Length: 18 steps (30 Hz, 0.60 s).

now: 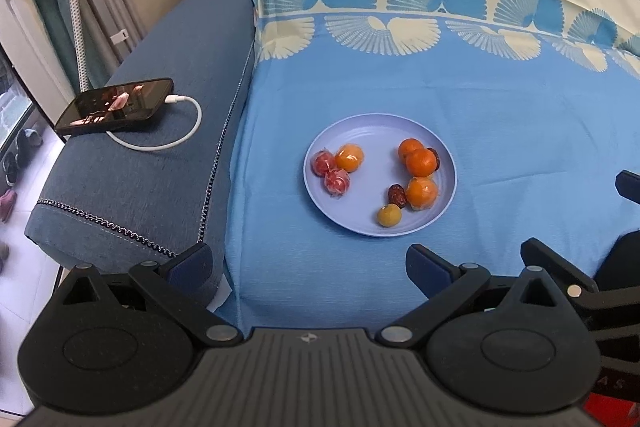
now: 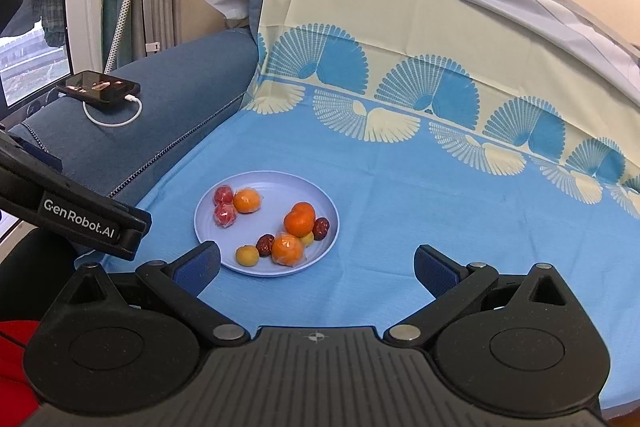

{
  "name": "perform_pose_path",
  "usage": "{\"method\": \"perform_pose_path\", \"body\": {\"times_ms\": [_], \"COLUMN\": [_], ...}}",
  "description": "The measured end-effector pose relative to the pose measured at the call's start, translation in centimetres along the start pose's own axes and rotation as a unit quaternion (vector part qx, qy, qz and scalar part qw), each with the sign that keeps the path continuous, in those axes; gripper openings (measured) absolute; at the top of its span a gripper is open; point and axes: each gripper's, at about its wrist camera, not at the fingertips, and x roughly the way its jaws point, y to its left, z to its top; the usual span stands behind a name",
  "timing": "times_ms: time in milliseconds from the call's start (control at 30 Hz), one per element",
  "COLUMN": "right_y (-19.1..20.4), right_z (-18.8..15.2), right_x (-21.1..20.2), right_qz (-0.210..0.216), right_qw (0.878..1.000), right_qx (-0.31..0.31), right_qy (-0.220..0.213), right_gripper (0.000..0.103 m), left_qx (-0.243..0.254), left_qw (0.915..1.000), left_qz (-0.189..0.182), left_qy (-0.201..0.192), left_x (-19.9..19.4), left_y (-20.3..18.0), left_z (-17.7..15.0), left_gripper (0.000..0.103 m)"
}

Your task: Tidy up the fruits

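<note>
We held both grippers (image 1: pixel 308 267) (image 2: pixel 318 267) spread empty, counting four oranges (image 1: pixel 421 163), one half-hidden, on the lilac plate (image 1: pixel 376 131).

date (image 1: pixel 433 158) half hidden behind oranges (image 1: pixel 418 158)

oranges (image 1: pixel 420 163), wrapped red fruits (image 1: pixel 330 171), dates (image 1: pixel 397 195) on lilac plate (image 1: pixel 360 135).

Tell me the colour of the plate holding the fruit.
The plate is pale lavender-blue, seen best in the left wrist view.
</note>
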Motion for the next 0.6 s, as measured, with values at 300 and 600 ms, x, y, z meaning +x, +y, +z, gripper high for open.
{"method": "perform_pose_path", "body": {"times_ms": [300,600], "right_y": [0.33,0.29], "right_z": [-0.09,-0.08], "right_x": [0.23,0.35], "right_qz": [0.0,0.0], "right_qw": [1.0,1.0], "right_qx": [-0.002,0.001], "right_qy": [0.005,0.011], "right_gripper": [0.102,0.102], "left_qx": [-0.003,-0.005], "left_qw": [1.0,1.0], "left_qz": [0.0,-0.003], "left_qy": [0.009,0.008], "left_x": [0.41,0.48], "left_y": [0.33,0.36], "left_z": [0.06,-0.02], "left_gripper": [0.103,0.103]}}
